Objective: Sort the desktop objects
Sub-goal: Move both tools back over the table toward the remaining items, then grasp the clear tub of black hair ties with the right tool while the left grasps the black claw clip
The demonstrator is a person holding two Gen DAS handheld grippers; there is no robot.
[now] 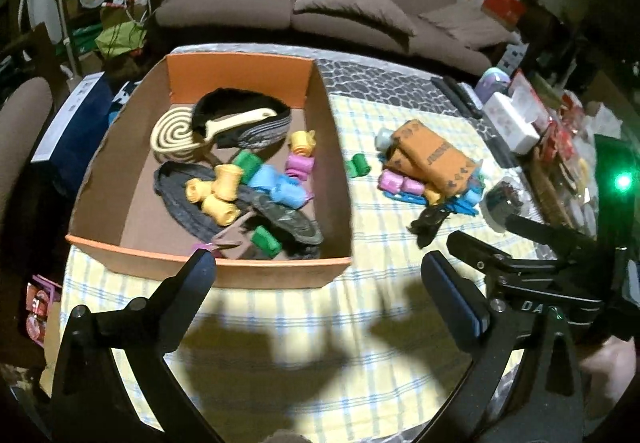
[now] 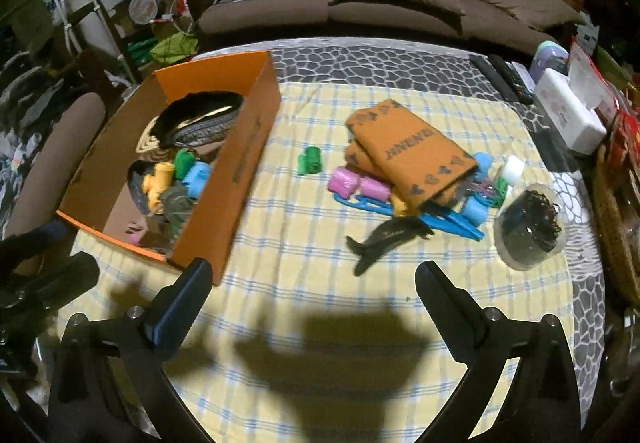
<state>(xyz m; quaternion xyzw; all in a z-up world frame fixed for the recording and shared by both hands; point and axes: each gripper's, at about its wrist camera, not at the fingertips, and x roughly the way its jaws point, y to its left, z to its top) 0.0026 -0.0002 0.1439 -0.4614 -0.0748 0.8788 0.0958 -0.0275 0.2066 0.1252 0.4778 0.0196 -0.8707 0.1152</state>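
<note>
The orange box [image 1: 224,267] sits on the left of the checked worktop [image 2: 312,267], already holding a cream spiral brush [image 1: 180,135], dark woven mats and small rolls in yellow, blue, green and pink. Just right of the box, 1 green roll [image 2: 310,161] lies alone on the cloth. Further right of the box is a heap: an orange folded cloth [image 2: 412,155] over pink rolls [image 2: 358,183], blue clips and a dark toy animal [image 2: 384,243]. Beyond that, a clear round tub [image 2: 528,227]. The left gripper [image 1: 320,279] hovers by the box's near wall, jaws spread wide and empty; the right gripper [image 2: 314,287] likewise, released, over bare cloth.
</note>
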